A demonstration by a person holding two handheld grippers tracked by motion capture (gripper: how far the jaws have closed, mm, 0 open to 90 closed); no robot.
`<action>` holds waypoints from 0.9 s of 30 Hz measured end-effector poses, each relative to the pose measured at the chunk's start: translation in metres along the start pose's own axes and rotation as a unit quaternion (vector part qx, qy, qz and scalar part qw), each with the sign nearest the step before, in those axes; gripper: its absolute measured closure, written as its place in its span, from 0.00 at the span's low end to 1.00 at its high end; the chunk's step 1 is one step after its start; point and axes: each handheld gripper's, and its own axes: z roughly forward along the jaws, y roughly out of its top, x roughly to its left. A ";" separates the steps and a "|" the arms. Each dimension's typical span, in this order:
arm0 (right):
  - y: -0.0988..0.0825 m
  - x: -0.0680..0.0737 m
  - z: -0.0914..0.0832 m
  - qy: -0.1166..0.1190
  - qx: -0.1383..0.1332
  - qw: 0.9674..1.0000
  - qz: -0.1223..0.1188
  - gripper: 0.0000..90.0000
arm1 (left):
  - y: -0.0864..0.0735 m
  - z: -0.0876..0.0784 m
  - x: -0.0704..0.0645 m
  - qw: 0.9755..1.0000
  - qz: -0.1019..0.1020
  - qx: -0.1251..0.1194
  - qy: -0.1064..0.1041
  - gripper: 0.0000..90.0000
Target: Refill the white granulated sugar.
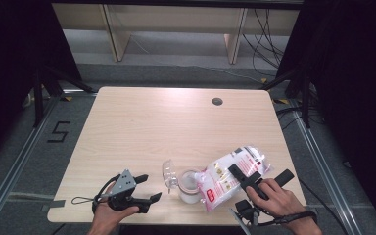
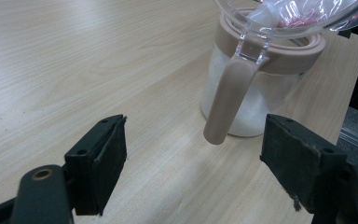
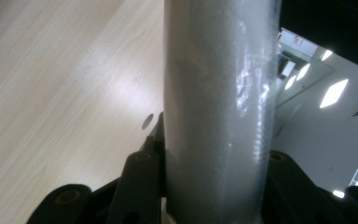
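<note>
A clear plastic bag of white granules with red print lies tilted, its lower end over a glass jar near the table's front edge. My right gripper is shut on the bag, which stands between its jaws. The jar has a beige rim, holds white granules, and its clear lid is flipped open to the left. A beige latch hangs from the lid. To the left of the jar my left gripper is open, pads apart, with nothing between them.
The pale wooden table has a round cable hole at the back right. Black curtains and cables flank the table. The jar stands close to the front edge.
</note>
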 end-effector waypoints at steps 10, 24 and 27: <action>-0.001 0.000 -0.001 -0.002 -0.001 1.000 0.000 0.79 | 0.000 0.000 0.000 1.000 -0.001 0.000 0.000 0.24; -0.001 -0.002 -0.004 0.001 0.001 1.000 -0.015 0.79 | 0.000 0.000 0.000 1.000 -0.004 -0.001 0.000 0.24; -0.001 -0.002 -0.004 0.000 -0.002 1.000 -0.010 0.79 | 0.000 0.000 0.000 1.000 -0.004 0.000 0.000 0.24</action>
